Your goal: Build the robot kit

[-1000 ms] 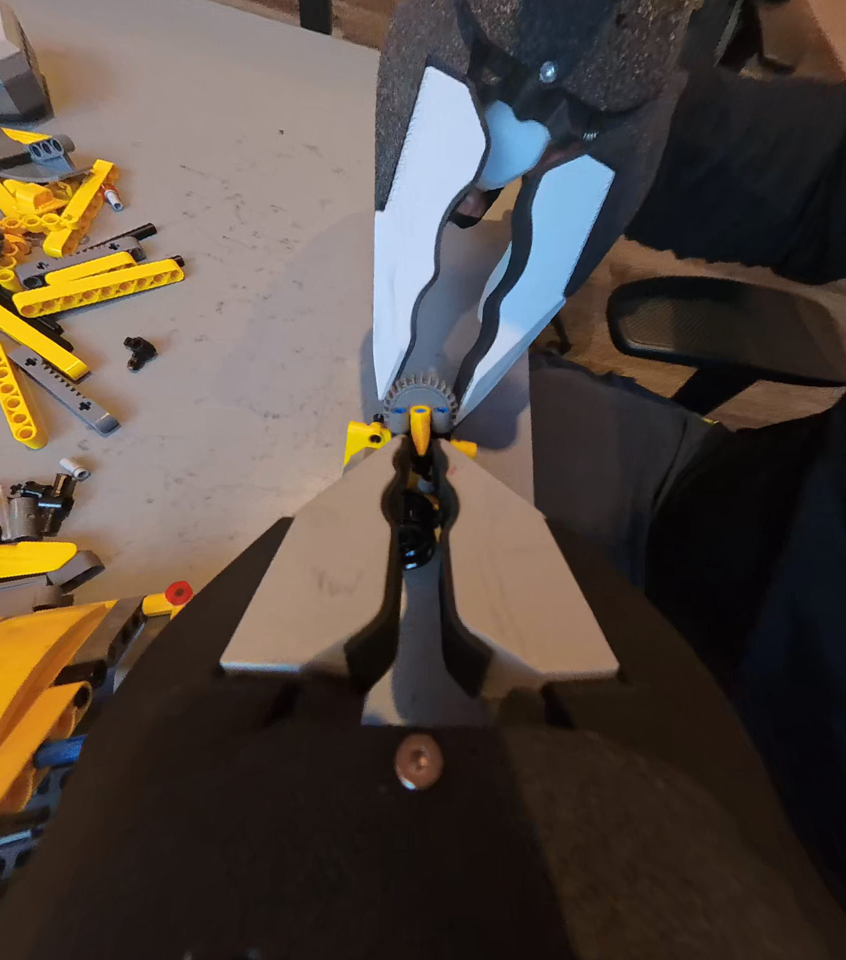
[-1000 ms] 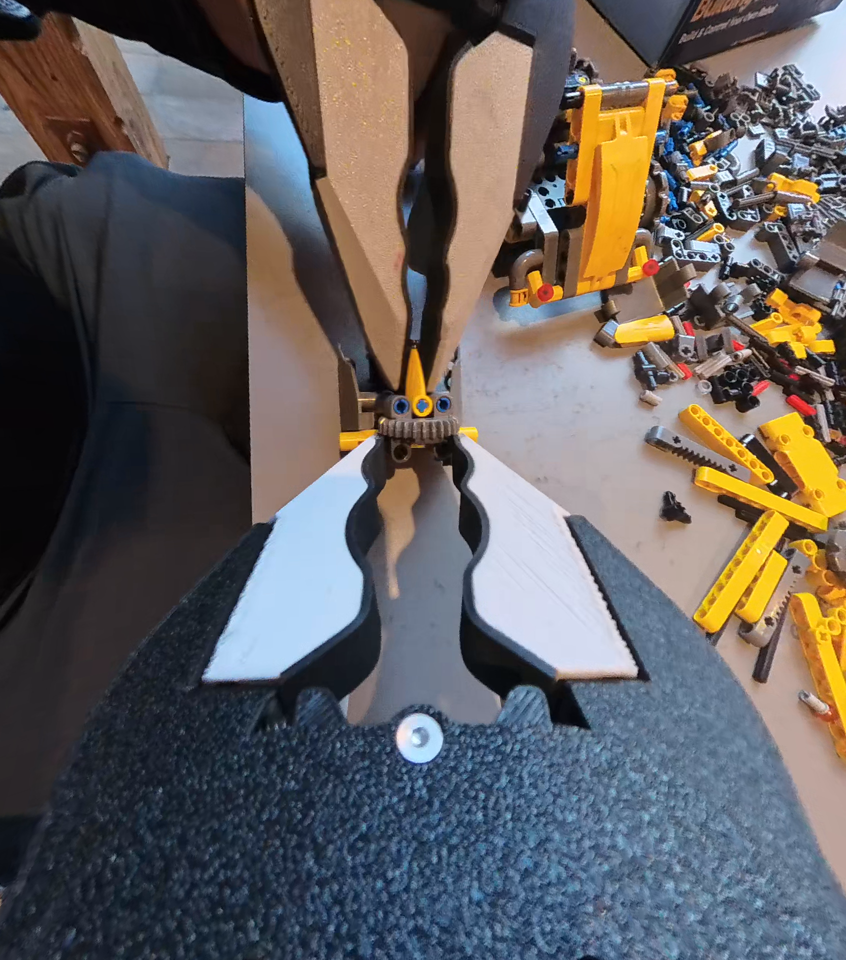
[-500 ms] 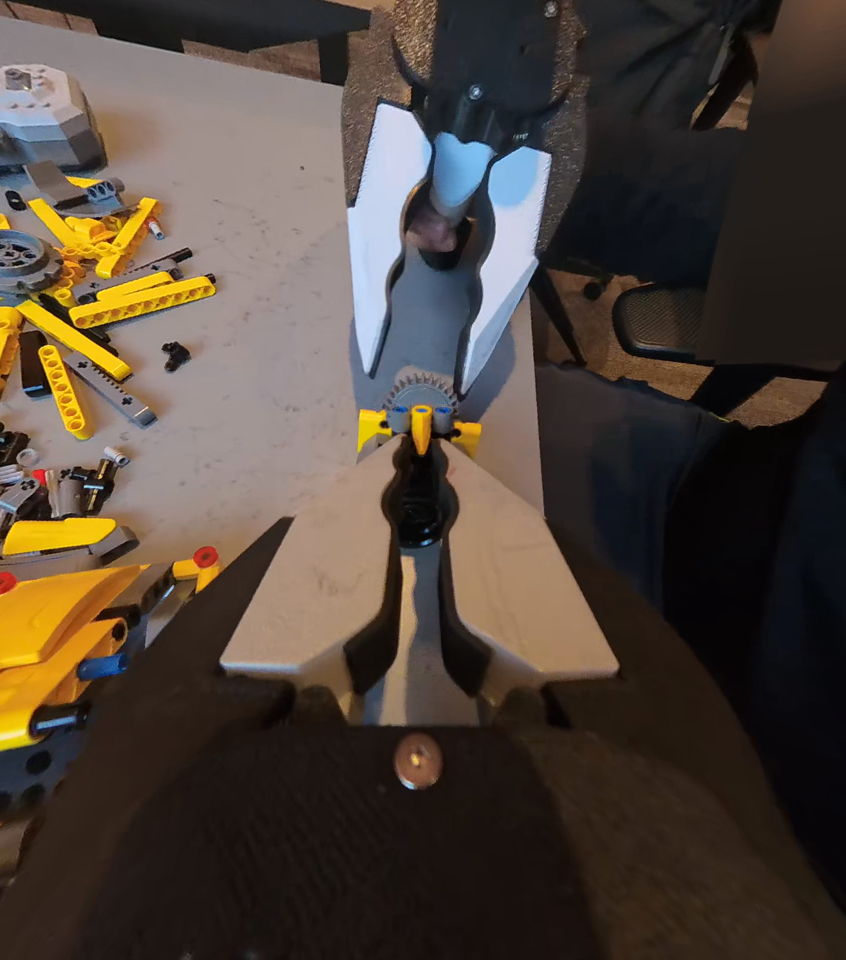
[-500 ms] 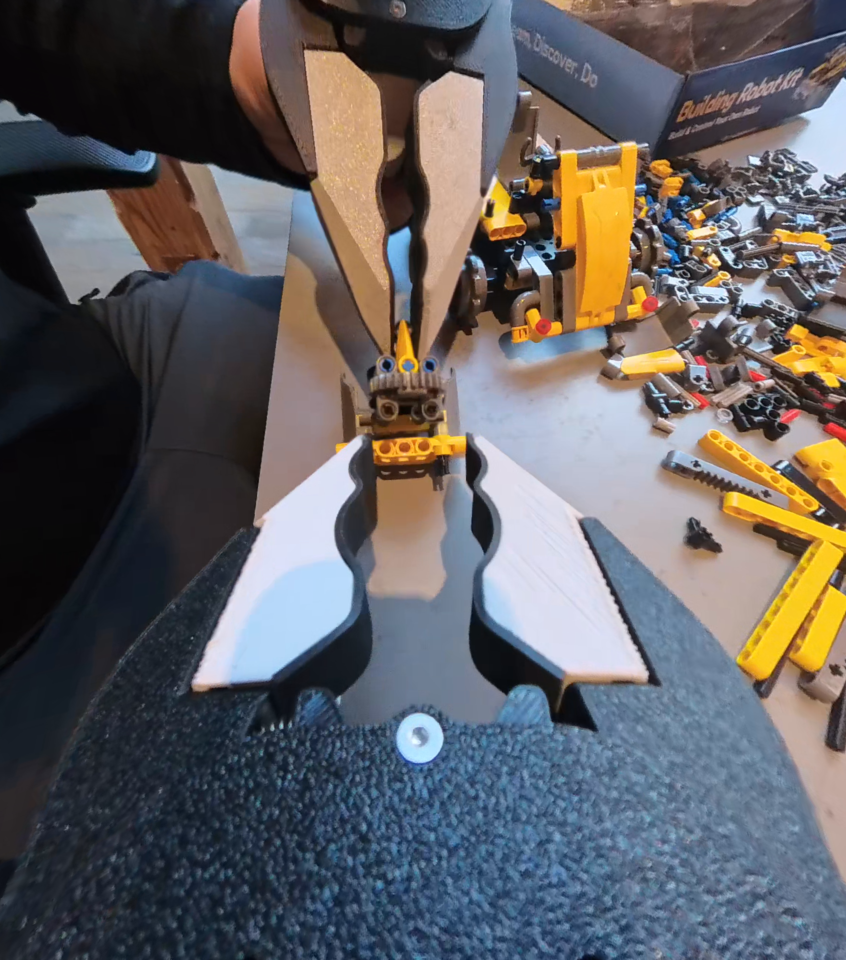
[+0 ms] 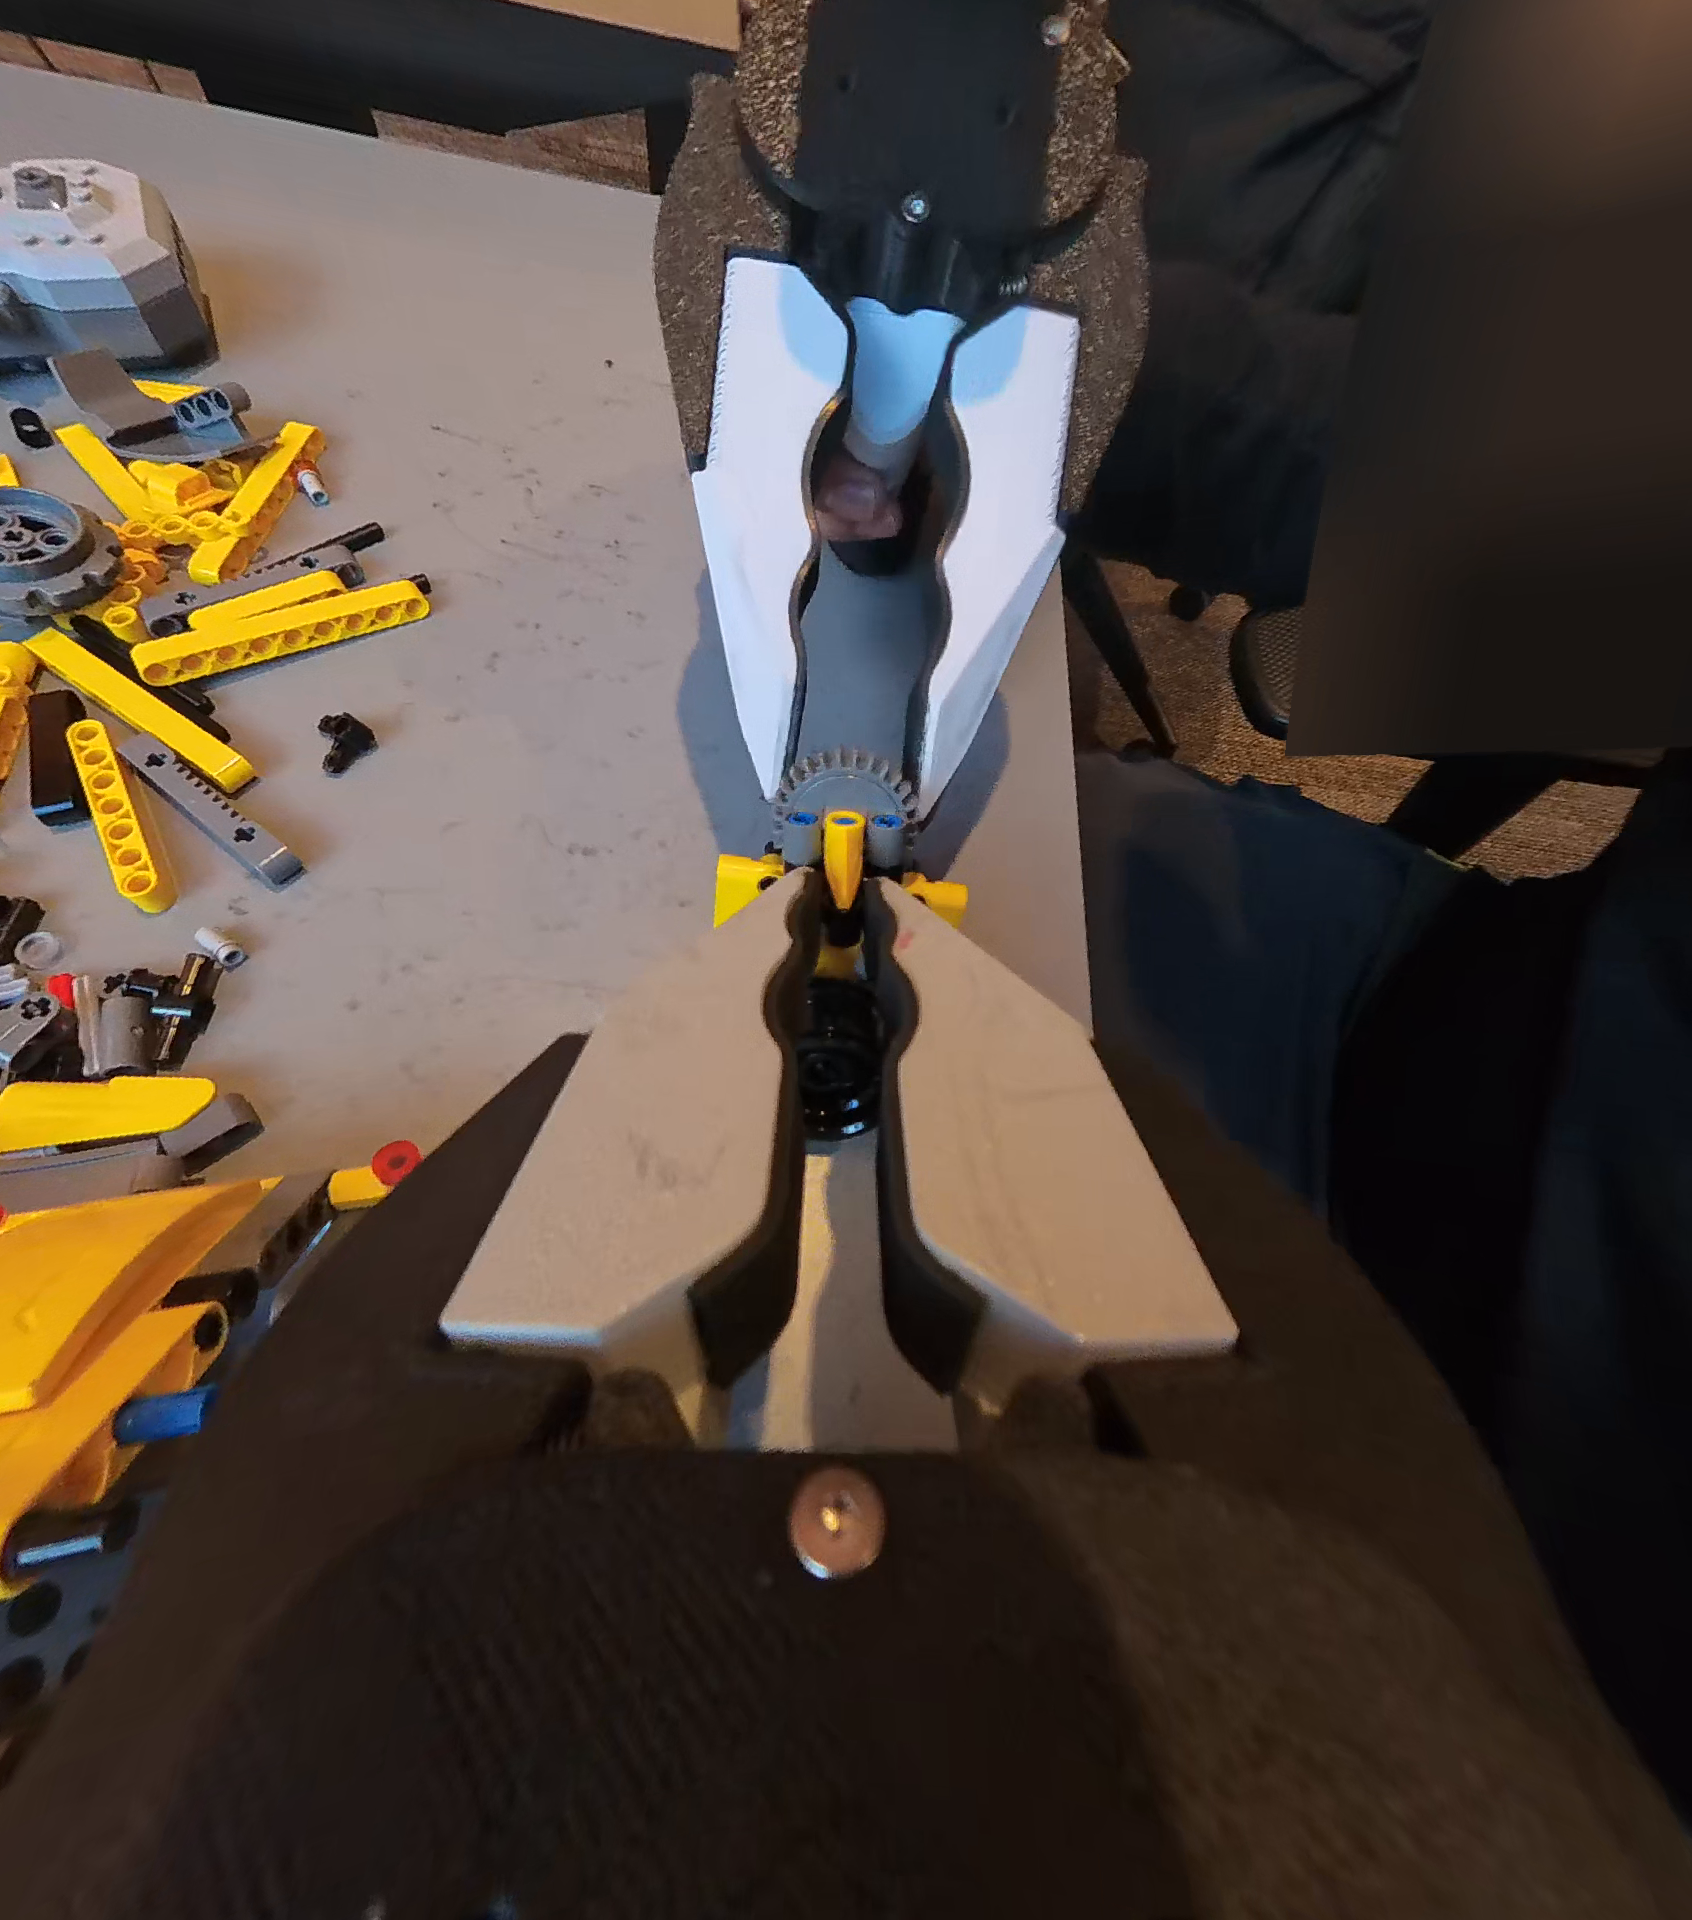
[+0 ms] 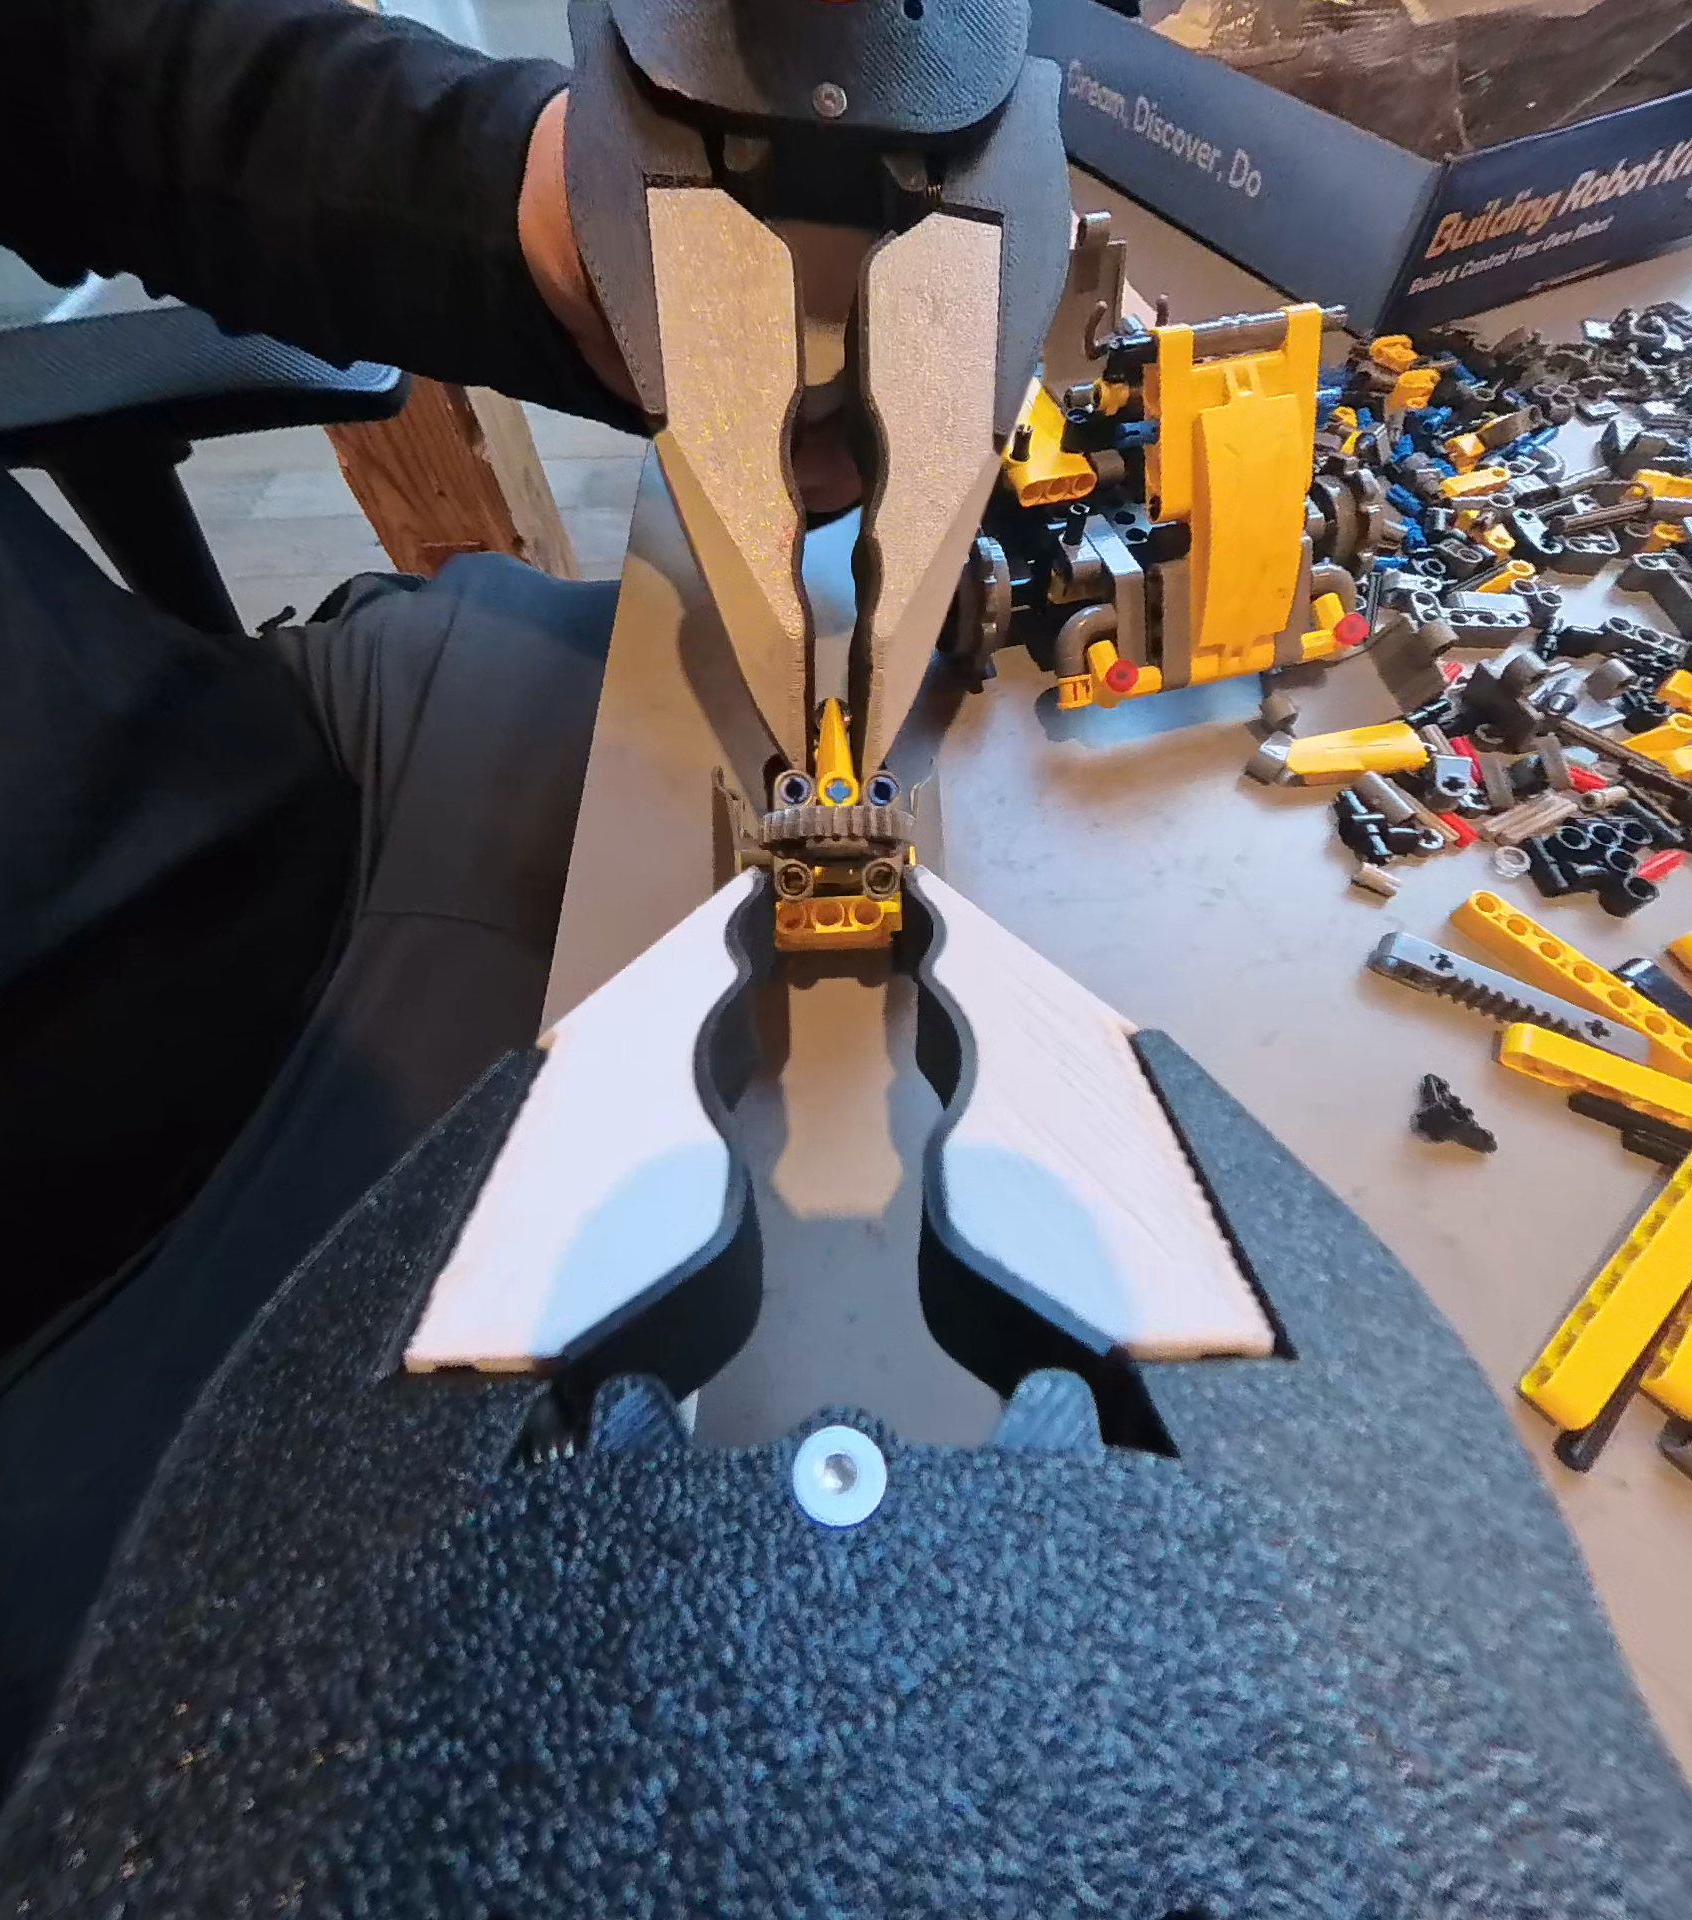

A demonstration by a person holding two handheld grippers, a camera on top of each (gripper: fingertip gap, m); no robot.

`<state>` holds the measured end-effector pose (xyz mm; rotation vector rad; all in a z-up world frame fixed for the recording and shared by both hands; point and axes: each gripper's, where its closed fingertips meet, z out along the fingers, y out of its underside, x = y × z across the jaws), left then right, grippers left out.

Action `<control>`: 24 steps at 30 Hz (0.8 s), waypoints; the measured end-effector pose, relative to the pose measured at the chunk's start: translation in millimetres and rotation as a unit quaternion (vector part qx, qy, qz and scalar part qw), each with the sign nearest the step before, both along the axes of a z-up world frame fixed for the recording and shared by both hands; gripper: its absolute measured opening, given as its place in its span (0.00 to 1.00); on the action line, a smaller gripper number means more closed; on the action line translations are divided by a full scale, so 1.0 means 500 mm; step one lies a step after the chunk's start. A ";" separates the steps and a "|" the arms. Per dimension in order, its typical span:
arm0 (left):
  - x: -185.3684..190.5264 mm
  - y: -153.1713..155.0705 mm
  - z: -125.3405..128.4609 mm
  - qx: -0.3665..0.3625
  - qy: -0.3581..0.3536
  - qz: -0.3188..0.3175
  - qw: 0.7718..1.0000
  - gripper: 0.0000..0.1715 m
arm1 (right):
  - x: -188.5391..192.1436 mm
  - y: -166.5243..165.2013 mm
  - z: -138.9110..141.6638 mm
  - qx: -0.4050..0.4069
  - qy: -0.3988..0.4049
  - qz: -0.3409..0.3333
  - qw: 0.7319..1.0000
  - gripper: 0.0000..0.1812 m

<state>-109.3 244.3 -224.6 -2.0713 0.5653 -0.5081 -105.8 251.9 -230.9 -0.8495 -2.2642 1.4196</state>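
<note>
A small brick assembly [image 5: 844, 821] with a grey gear, blue pins, a yellow pointed piece and a yellow beam is held between both grippers above the table's near edge [image 5: 1050, 831]. My left gripper [image 5: 840, 899] is shut on its yellow pointed piece, with a black round part [image 5: 837, 1060] sitting between the fingers farther back. My right gripper [image 6: 834, 883] faces it and is shut on the assembly [image 6: 831, 831], its tips against the grey block under the gear. The right gripper's white fingers flank the gear in the left wrist view [image 5: 847, 764]. The left gripper shows in the right wrist view [image 6: 837, 732].
A partly built yellow vehicle [image 6: 1226, 499] stands on the table beside a spread of loose grey, black and yellow parts [image 6: 1600, 644]. Yellow beams [image 5: 281, 623], a grey wheel hub [image 5: 11, 540] and a grey block [image 5: 21, 270] lie left. A dark box [image 6: 1548, 208] is behind. The person's legs and a chair [image 6: 146, 374] are beside the table edge. The tips of both grippers are at nearly the same place. My right gripper's tips are some 20 cm from the grey wheel hub [image 5: 11, 540].
My right gripper widened half a second ago and now sits narrower, on the grey block below the gear. The assembly has tipped, showing more of its underside. My left gripper stays shut.
</note>
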 end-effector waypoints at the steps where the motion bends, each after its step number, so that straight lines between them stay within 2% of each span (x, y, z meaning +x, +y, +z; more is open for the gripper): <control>1: 0.000 0.000 -0.001 -0.001 0.000 0.001 1.000 0.03 | 0.000 0.000 -0.001 0.004 0.002 -0.002 1.000 0.13; 9: -0.001 0.001 -0.018 -0.024 0.002 0.010 1.000 0.04 | 0.001 0.002 -0.012 0.006 -0.020 0.000 1.000 0.13; 13: -0.015 -0.006 -0.035 -0.047 0.037 0.039 0.997 0.27 | -0.006 0.011 -0.007 -0.028 -0.045 -0.007 0.999 0.12; 17: -0.023 -0.023 -0.047 -0.042 0.077 0.065 0.994 0.41 | -0.008 0.014 -0.002 -0.054 -0.062 -0.004 0.997 0.13; 20: -0.024 -0.022 -0.070 -0.064 0.102 0.062 0.991 0.49 | -0.009 0.014 -0.003 -0.062 -0.073 0.000 0.995 0.12; 24: -0.016 -0.014 -0.090 -0.088 0.107 0.051 0.989 0.49 | -0.006 0.013 -0.004 -0.059 -0.072 0.000 0.996 0.13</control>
